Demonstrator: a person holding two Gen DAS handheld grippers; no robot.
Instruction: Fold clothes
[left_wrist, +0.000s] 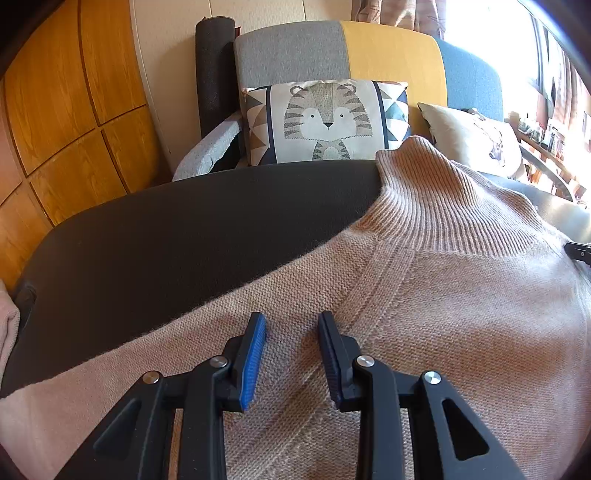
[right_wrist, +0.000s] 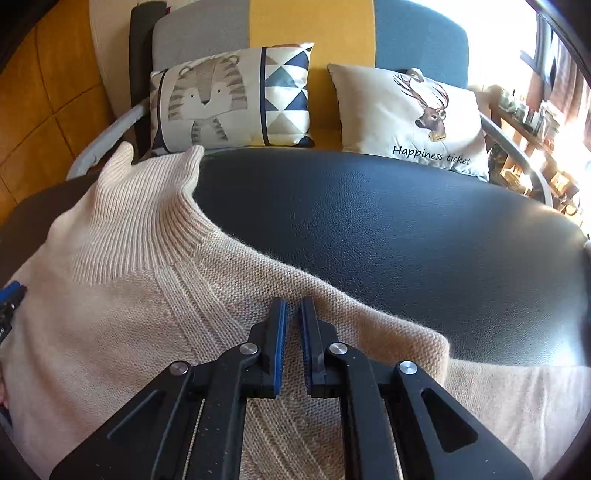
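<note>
A beige knitted sweater (left_wrist: 443, 295) lies spread flat on a dark leather-topped bench (left_wrist: 184, 229), its ribbed high collar (left_wrist: 443, 206) pointing to the far edge. In the left wrist view the sweater covers the near and right part of the bench, the bare dark top showing to the left. In the right wrist view it covers the near and left part, with bare top to the right.

The left gripper (left_wrist: 291, 325) hangs over the sweater's left shoulder area, near the raglan seam. Its jaws stand spread apart with only flat knit showing between them, pinching nothing.

The right gripper (right_wrist: 293, 308) sits at the sweater's right shoulder edge, where the fabric rises in a small ridge. Its jaws are nearly pressed together, a narrow gap left; whether they nip the knit I cannot tell.

Beyond the bench stands a sofa (left_wrist: 388, 51) with grey, yellow and blue panels. On it lean a tiger cushion (left_wrist: 325, 122) to the left and a deer cushion (right_wrist: 413, 114) to the right. Wooden panelling (left_wrist: 74, 103) fills the far left
</note>
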